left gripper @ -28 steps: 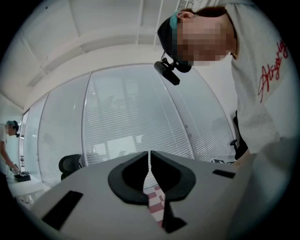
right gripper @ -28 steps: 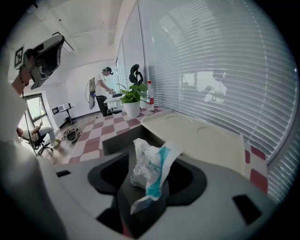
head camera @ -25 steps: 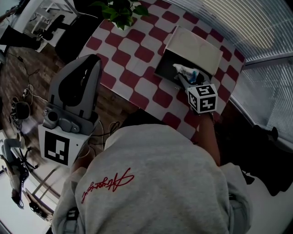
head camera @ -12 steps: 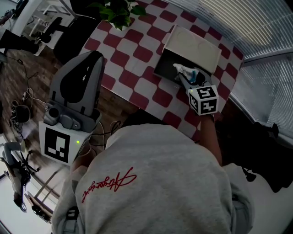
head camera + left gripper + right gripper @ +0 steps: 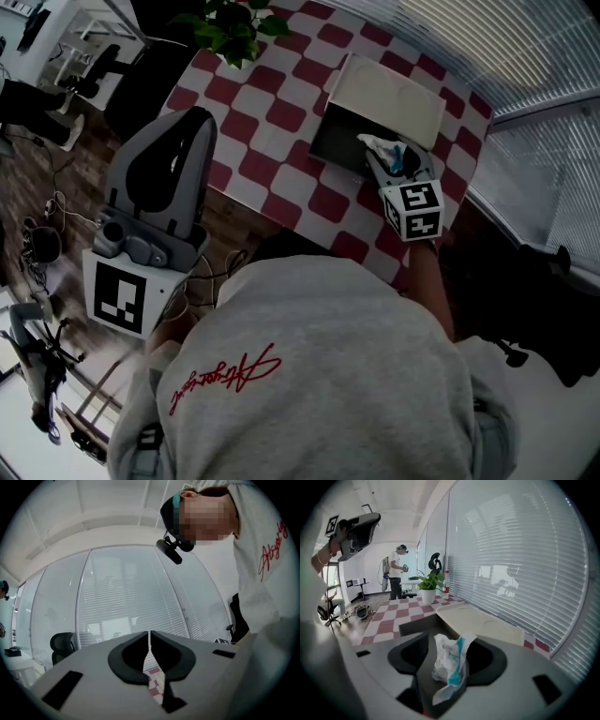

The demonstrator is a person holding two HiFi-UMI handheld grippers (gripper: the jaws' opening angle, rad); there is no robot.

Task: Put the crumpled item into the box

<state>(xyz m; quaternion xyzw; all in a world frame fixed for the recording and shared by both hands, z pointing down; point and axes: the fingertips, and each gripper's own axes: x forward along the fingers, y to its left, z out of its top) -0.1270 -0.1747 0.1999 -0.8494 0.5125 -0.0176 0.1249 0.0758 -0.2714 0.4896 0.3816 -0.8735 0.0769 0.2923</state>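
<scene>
The right tongs (image 5: 451, 668) stand clamped on the crumpled item (image 5: 446, 654), a white wrapper with teal print whose loose end hangs down between the dark pads. Seen from the head view, the wrapper hangs over the open dark box (image 5: 325, 150), above its near wall rather than resting inside it. The box's pale lid (image 5: 389, 94) is folded back on the far side. The box sits on the red-and-white checked worktop (image 5: 272, 122), towards the edge that runs along the window blinds (image 5: 511, 550) and close to the near right corner. A potted plant (image 5: 230, 23) stands at the worktop's far left corner, well apart from the box.

The left tongs (image 5: 150, 638) are together with nothing between them, only a thin slit of light showing where the pads meet. They are held up off the worktop's near left edge, above the wooden floor (image 5: 56, 159), and point towards a curved glass wall with blinds. The person's grey sweatshirt (image 5: 309, 375) fills the lower part of the head view. A second person (image 5: 397, 569) stands far off beyond the worktop in the right gripper view
</scene>
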